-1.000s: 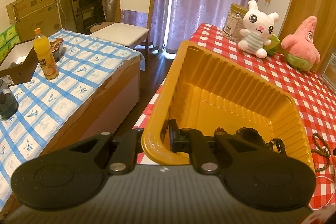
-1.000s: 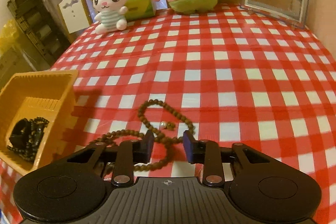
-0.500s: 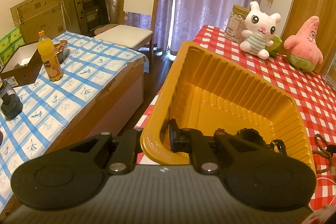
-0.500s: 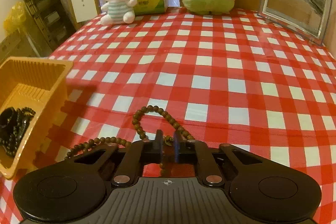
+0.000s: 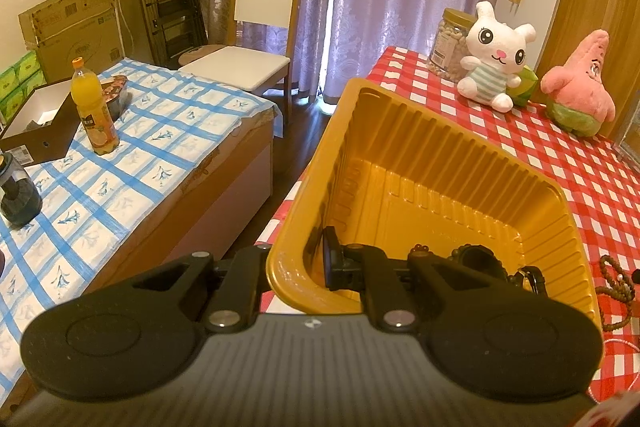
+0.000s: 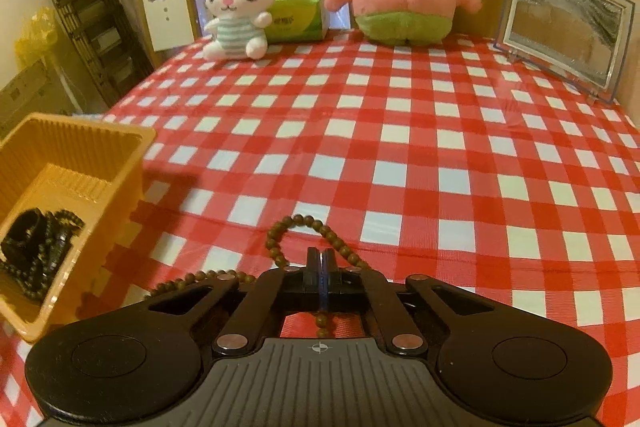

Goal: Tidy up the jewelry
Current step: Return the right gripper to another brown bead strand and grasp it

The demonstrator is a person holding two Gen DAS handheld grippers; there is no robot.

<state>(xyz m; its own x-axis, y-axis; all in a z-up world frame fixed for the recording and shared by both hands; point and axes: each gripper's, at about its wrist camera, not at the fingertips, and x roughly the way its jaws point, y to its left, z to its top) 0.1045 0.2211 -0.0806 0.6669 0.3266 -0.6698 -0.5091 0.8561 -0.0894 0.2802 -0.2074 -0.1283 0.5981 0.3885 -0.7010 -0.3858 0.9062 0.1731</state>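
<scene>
Left wrist view: left gripper (image 5: 295, 259) is clenched on the near rim of the light, thin-walled yellow tray (image 5: 400, 131), dark jewelry (image 5: 476, 259) lying past its jaws. Right wrist view: right gripper (image 6: 321, 267) is pinched on the brown bead strand (image 6: 298, 223), limp and slippery; its loops trail ahead and left of the jaws, so grip mid-strand.

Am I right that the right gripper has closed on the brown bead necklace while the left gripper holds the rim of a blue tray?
Not quite: the tray is yellow, as the left wrist view shows. The left gripper does clamp its rim, and the right gripper is closed on the brown bead necklace.
</scene>
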